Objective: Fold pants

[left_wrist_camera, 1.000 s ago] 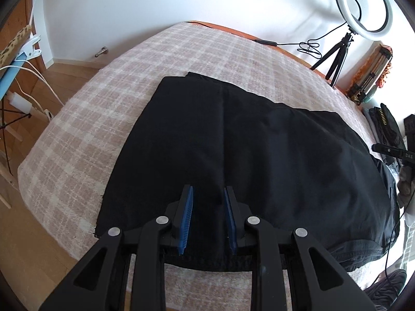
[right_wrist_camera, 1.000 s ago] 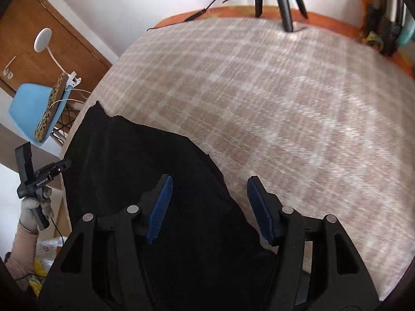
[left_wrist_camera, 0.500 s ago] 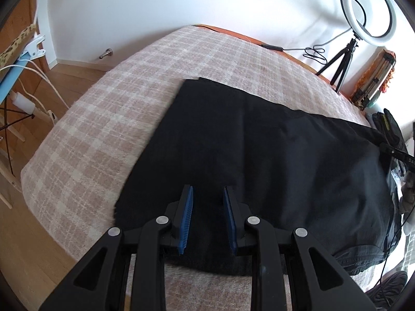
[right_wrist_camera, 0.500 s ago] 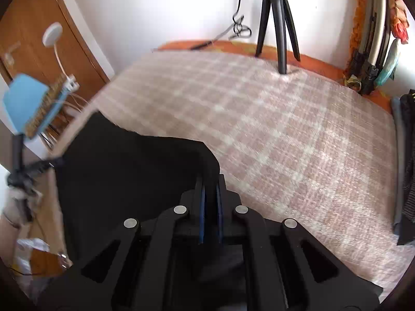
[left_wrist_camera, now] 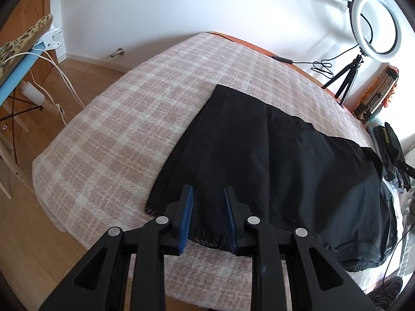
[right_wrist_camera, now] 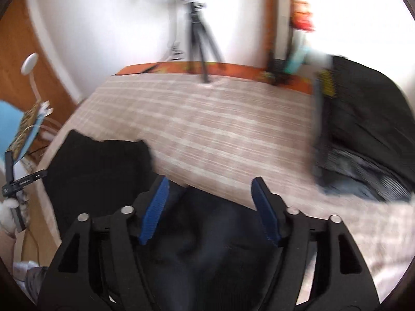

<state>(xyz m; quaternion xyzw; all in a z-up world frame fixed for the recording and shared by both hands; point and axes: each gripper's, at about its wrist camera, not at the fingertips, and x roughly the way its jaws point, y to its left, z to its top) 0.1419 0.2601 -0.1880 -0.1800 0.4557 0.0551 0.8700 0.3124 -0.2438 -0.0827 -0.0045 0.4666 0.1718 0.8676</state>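
Observation:
Black pants (left_wrist_camera: 272, 160) lie spread flat on the plaid bed cover (left_wrist_camera: 135, 129), leg hems nearest the left wrist camera. My left gripper (left_wrist_camera: 208, 202) is open, its blue pads just above the hem, with cloth between them but not pinched. In the blurred right wrist view the pants (right_wrist_camera: 103, 165) lie bunched under my right gripper (right_wrist_camera: 210, 197), which is wide open and holds nothing. The other gripper shows at the left edge of that view (right_wrist_camera: 20, 184).
A ring light on a tripod (left_wrist_camera: 373, 26) stands behind the bed. A pile of dark clothes (right_wrist_camera: 363, 129) lies at the bed's right side. A blue chair (left_wrist_camera: 15, 62) with cables is on the wooden floor to the left.
The right gripper closed on the pants, then opened wide and swung right. The pants shifted right across the bed in the left view.

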